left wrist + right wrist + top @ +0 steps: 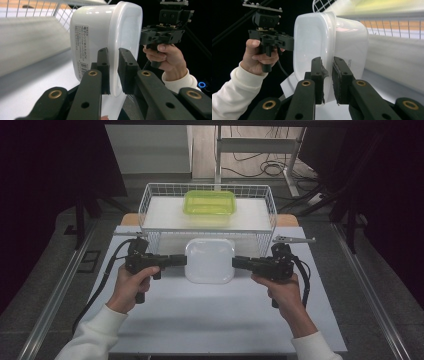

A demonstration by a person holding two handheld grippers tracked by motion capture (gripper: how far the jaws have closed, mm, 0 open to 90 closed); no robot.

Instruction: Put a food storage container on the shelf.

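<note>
The label (81,51) on the white box (105,37) (small print) cannot be read; the basket (37,10) is blurred.

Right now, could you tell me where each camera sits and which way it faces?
High view: above the person's side, looking forward and down at the table, wire basket and both hands.
Left gripper view: rides the left gripper, looking along its jaws clamped on the white container.
Right gripper view: rides the right gripper, likewise.
Both gripper views share the container and the opposite hand.
</note>
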